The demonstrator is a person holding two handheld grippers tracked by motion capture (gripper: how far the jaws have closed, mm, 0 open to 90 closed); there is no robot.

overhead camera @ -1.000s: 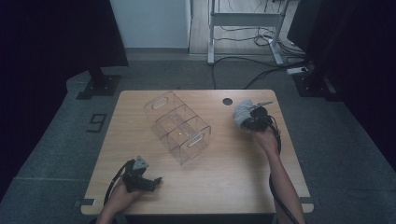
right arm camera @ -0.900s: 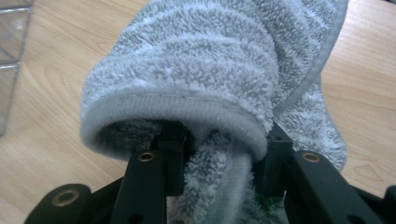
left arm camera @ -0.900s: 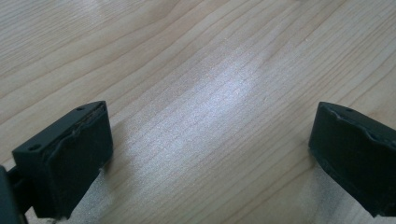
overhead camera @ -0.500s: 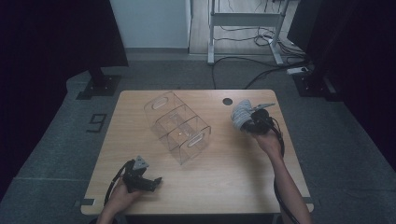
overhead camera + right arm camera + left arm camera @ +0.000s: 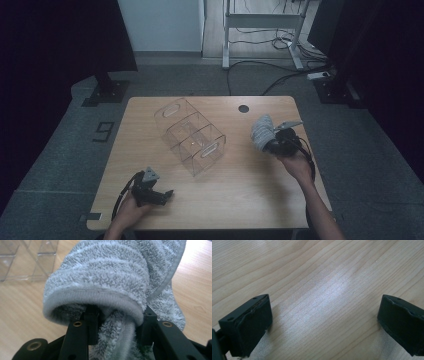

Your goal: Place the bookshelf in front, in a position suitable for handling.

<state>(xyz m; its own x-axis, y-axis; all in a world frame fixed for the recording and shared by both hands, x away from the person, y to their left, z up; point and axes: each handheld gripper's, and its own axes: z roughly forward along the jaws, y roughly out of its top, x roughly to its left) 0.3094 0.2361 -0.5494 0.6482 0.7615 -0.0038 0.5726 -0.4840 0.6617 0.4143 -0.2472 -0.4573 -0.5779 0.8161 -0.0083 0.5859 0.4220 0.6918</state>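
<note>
The towel (image 5: 110,277) is pale grey — fluffy pile with faint lighter bands running across it and a smooth grey hem along its edge. It sits at the right of the table (image 5: 250,200), whose top is light wood with fine, slightly wavy grain lines and one small dark round hole at the far edge. The divided box (image 5: 192,137) left of the towel is clear, colourless plastic. Both the left gripper (image 5: 167,194) and the right gripper (image 5: 272,146) are black — the right one's arms carry brass-coloured rivets.
</note>
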